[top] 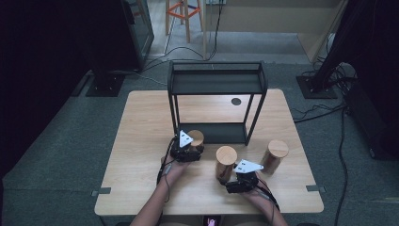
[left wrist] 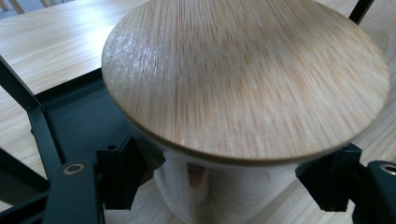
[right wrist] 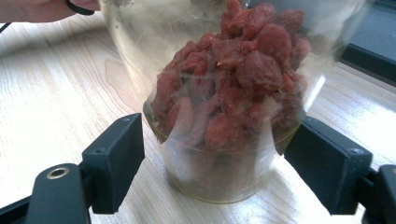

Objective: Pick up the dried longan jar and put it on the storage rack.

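Three glass jars with bamboo lids stand on the wooden table (top: 141, 141) in front of a black two-shelf rack (top: 214, 63). My left gripper (top: 193, 148) is shut on the left jar (top: 196, 137), right by the rack's lower shelf (left wrist: 79, 121). In the left gripper view both pads (left wrist: 126, 172) press the glass under the wide lid (left wrist: 243, 74), the left gripper (left wrist: 229, 182) around the jar. My right gripper (top: 231, 179) sits open around the middle jar (top: 226, 155). That jar (right wrist: 224, 116) holds red dried fruit and stands between the right gripper (right wrist: 215, 163) jaws, a small gap at the left pad (right wrist: 116, 158).
A third jar (top: 276, 150) stands to the right of my right hand. A dark round spot (top: 236, 101) marks the table behind the rack. Cables, stand bases and a wooden stool (top: 183, 14) lie on the floor beyond the table.
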Demonstrator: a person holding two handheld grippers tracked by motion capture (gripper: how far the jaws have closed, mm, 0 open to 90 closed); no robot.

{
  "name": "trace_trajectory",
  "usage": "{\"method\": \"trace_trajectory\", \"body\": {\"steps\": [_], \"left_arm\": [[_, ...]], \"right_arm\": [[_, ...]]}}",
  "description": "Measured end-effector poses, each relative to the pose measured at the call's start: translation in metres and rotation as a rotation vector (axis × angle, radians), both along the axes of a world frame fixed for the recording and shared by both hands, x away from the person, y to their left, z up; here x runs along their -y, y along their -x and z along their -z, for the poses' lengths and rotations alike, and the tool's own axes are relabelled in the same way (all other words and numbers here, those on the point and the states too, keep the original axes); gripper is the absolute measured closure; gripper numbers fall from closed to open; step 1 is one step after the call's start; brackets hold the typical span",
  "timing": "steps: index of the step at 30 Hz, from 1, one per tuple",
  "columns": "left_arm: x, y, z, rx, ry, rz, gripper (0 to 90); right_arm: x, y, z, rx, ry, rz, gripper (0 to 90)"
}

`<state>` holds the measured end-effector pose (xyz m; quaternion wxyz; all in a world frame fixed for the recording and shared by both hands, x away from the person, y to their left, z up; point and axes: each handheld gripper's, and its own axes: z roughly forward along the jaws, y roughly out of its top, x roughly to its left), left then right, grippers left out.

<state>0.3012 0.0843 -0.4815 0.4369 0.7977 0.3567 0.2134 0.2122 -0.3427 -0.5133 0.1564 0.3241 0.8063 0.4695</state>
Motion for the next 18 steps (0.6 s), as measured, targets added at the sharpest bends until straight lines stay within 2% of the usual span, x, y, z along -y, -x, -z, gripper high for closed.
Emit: {"method": "trace_trajectory", "body": {"steps": [18], "left_arm": [[0.0060,-0.0083,-0.0004,-0.006,-0.003,-0.007,25.6]], "right_arm": [[-0.0008,-0.0004,-0.0009,-0.001,0.007,-0.005,20.1]]}}
